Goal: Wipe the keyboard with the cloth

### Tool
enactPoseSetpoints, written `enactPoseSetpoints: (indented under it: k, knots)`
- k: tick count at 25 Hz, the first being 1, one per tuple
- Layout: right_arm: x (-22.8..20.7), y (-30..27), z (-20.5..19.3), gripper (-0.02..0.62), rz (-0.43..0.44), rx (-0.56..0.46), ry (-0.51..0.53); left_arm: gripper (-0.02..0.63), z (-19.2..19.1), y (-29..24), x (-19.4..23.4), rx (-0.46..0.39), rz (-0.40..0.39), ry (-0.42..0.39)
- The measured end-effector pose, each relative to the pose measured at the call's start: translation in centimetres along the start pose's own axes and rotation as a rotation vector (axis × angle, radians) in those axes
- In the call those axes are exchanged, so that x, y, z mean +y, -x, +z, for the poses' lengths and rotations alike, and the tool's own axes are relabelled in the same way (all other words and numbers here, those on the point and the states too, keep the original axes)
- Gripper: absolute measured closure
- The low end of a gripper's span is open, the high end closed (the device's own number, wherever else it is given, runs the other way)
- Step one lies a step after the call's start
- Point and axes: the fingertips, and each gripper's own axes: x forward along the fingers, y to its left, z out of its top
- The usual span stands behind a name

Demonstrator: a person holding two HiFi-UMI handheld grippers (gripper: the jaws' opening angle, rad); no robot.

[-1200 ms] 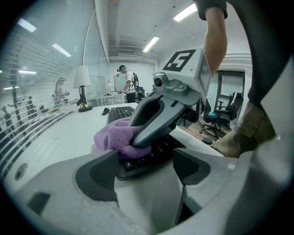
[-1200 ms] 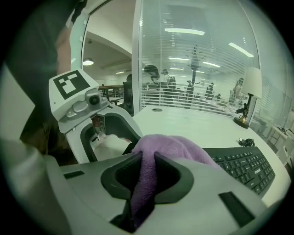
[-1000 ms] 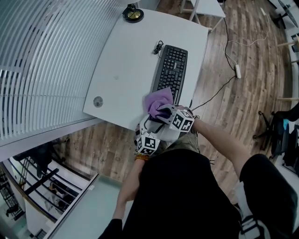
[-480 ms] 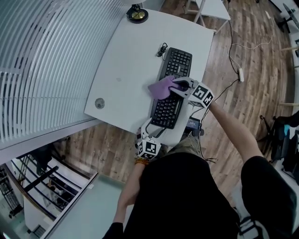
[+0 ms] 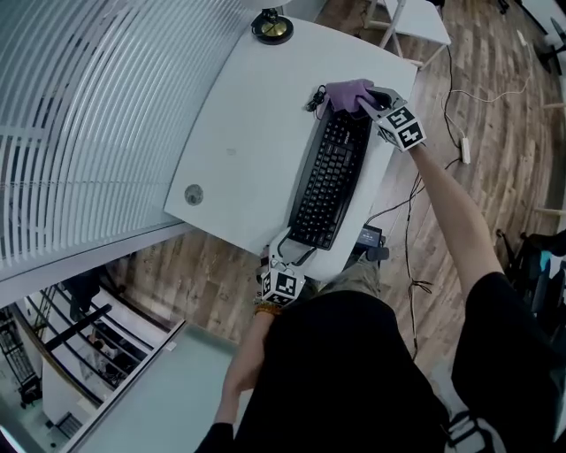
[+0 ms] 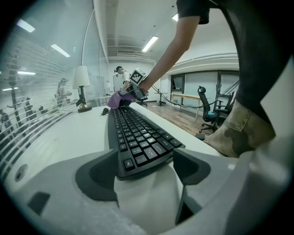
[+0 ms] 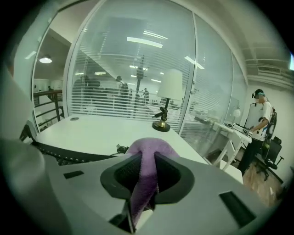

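Observation:
A black keyboard (image 5: 329, 181) lies lengthwise on the white table (image 5: 248, 133). My right gripper (image 5: 367, 95) is at the keyboard's far end, shut on a purple cloth (image 5: 347, 91) that rests on the last rows of keys. In the right gripper view the cloth (image 7: 150, 149) bulges out between the pads of the right gripper (image 7: 147, 169). My left gripper (image 5: 292, 249) sits at the table's near edge with its jaws on either side of the keyboard's near end. In the left gripper view the keyboard (image 6: 138, 137) runs away from the left gripper (image 6: 144, 155) toward the cloth (image 6: 115, 98).
A small lamp (image 5: 271, 26) stands at the table's far corner, with a bundled cable (image 5: 313, 95) beside the keyboard's far left corner. A round grommet (image 5: 194, 193) is set in the table at left. A glass wall with blinds runs along the left. Cables trail over the wooden floor at right.
My right gripper has swept the cloth along the keyboard from its near end to its far end. The left gripper has stayed at the near end.

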Motion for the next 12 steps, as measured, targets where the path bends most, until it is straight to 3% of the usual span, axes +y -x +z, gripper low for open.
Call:
enactPoseSetpoints:
  k: [3,5,8,12]
  knots:
    - [1.0,-2.3,-2.4,0.525,0.027,0.126,0.056,0.236,-0.1,0.2,0.1,0.003,0.009,-0.001]
    - [1.9,-3.4,-4.3,0.525,0.048,0.177,0.008,0.236,-0.2,0.2,-0.1,0.006,0.01,-0.001]
    - [1.9,-4.0,-5.4,0.528,0.036,0.177,-0.144,0.236,0.1,0.1,-0.3,0.011,0.006,0.0]
    - [2.6,-4.2,-5.4,0.534,0.039,0.17,-0.108,0.235,0.1,0.1,0.0,0.013,0.011,0.005]
